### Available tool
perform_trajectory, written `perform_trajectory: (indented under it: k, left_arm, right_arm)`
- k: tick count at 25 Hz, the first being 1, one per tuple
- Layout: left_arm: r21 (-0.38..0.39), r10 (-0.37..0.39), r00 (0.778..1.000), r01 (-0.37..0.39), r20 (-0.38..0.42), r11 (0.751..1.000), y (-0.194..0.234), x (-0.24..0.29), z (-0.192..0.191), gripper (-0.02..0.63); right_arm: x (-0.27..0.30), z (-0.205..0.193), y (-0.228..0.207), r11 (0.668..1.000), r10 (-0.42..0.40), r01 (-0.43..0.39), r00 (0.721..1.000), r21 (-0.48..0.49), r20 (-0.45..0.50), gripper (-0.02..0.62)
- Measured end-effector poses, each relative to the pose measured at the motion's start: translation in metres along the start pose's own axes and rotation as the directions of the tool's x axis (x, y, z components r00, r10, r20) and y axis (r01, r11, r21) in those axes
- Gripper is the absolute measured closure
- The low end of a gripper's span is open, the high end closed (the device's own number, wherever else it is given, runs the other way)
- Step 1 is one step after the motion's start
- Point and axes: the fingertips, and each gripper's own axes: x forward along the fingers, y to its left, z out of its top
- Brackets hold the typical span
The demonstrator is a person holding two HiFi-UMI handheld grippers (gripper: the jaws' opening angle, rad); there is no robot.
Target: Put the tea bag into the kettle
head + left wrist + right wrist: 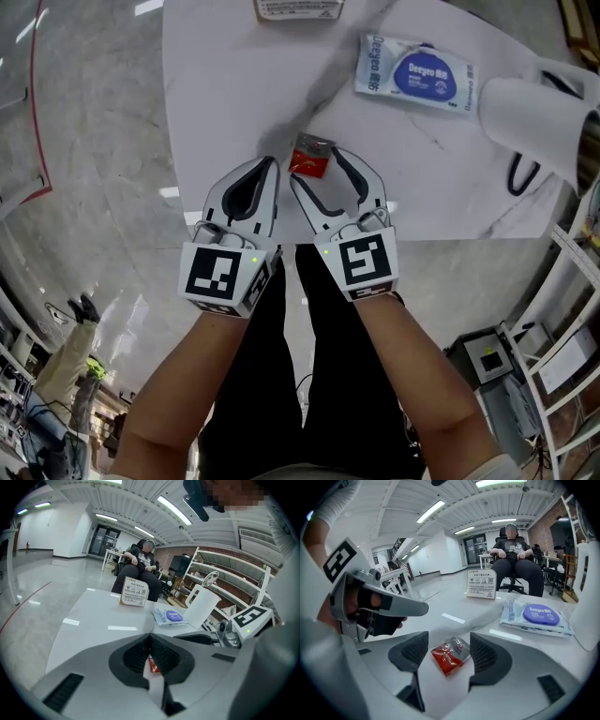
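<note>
White marble table (pixel 234 84) fills the upper part of the head view, with a glossy grey floor around it and a workshop of shelving behind. A person sits in a chair (pixel 513 555) beyond the far edge of the table.

Near the front edge lies the tea bag (pixel 310 156), a red and silver sachet flat on the tabletop. The right gripper (pixel 315 165) is angled down over it with its jaws spread wide. In the right gripper view the sachet (pixel 450 655) sits on the table between the two ribbed pads, and neither pad touches it.

The left gripper (pixel 271 165) is just beside the right one, on its left. Its jaw tips are pressed together and it holds nothing. In the left gripper view a sliver of red (pixel 153 665), probably the same sachet, shows through the oval gap behind the closed tips.

The kettle (pixel 530 122), white with a dark handle, stands at the right side of the table, well apart from the tea bag. A pack of wet wipes (pixel 412 73) with a blue label lies between the kettle and the table's middle, further back than the sachet. A small printed sign card (pixel 298 8) stands at the far edge
</note>
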Motion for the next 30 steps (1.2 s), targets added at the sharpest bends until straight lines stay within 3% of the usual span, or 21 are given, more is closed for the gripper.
perform_trajectory:
  k: [11, 25, 27, 28, 30]
  left_arm:
    - [-0.04, -0.003, 1.0, 0.003, 0.0, 0.999, 0.008, 0.013, -0.021, 0.598]
    - [-0.06, -0.01, 1.0, 0.009, -0.011, 0.998, 0.015, 0.02, -0.03, 0.598]
    - [-0.063, -0.01, 1.0, 0.009, -0.011, 0.998, 0.016, 0.02, -0.031, 0.598]
    - [-0.062, -0.012, 1.0, 0.011, -0.012, 0.998, 0.016, 0.021, -0.031, 0.598]
    - [-0.061, -0.014, 1.0, 0.013, -0.014, 0.998, 0.016, 0.021, -0.032, 0.598]
  right_arm:
    - [0.025, -0.03, 0.002, 1.0, -0.006, 0.005, 0.998, -0.016, -0.056, 0.279]
    - [0.03, -0.035, -0.007, 0.995, -0.089, 0.085, 0.992, -0.049, -0.086, 0.293]
    - [0.029, -0.035, -0.012, 0.993, -0.109, 0.104, 0.99, -0.06, -0.094, 0.366]
    - [0.029, -0.035, -0.016, 0.991, -0.119, 0.113, 0.988, -0.065, -0.097, 0.433]
    - [0.029, -0.035, -0.019, 0.99, -0.126, 0.119, 0.987, -0.076, -0.102, 0.459]
